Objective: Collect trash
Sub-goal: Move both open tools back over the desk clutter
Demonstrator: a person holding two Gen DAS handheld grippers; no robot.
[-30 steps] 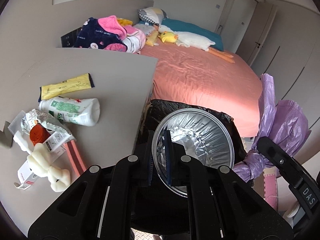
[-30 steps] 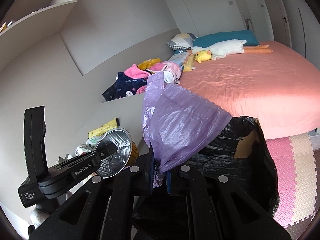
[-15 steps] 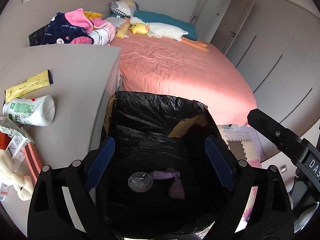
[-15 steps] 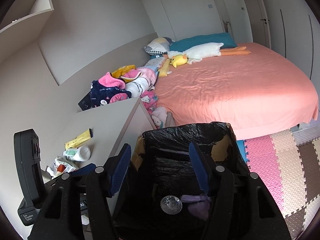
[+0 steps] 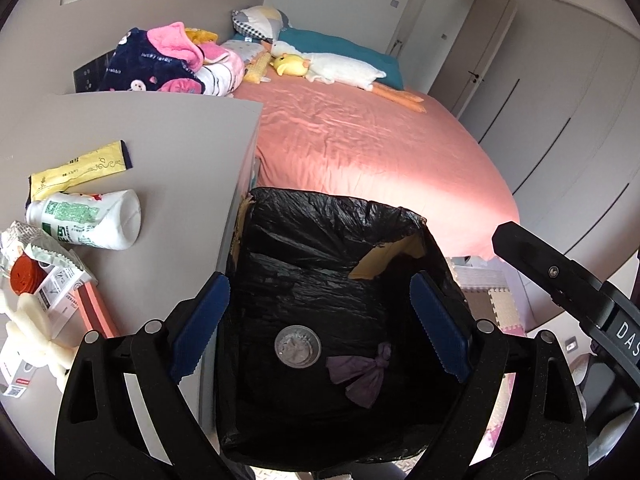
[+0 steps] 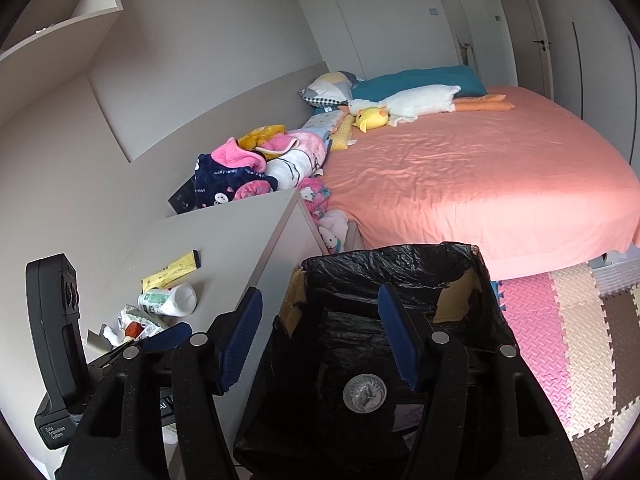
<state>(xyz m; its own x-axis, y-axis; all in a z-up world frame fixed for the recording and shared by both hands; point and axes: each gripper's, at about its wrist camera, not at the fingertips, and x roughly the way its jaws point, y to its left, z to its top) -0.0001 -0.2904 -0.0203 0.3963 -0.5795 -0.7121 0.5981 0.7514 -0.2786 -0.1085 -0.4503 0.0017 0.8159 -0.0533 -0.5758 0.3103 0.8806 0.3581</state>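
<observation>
Left gripper (image 5: 320,328): jaws wide, holding nothing, above the bin (image 5: 340,216). Right gripper (image 6: 320,334): jaws wide, holding nothing, over the same bin. The bin is a cardboard box lined with a black bag, torn at the rim. At its bottom lie a crumpled round foil dish (image 5: 297,346) and, at 3 o'clock beside it, a knotted purple bag (image 5: 362,372). On the counter (image 5: 160,148) at 9 o'clock: white bottle (image 5: 86,220), yellow packet (image 5: 80,164), wrappers (image 5: 44,264). Beyond, at 12 o'clock, the bed (image 5: 360,140).
</observation>
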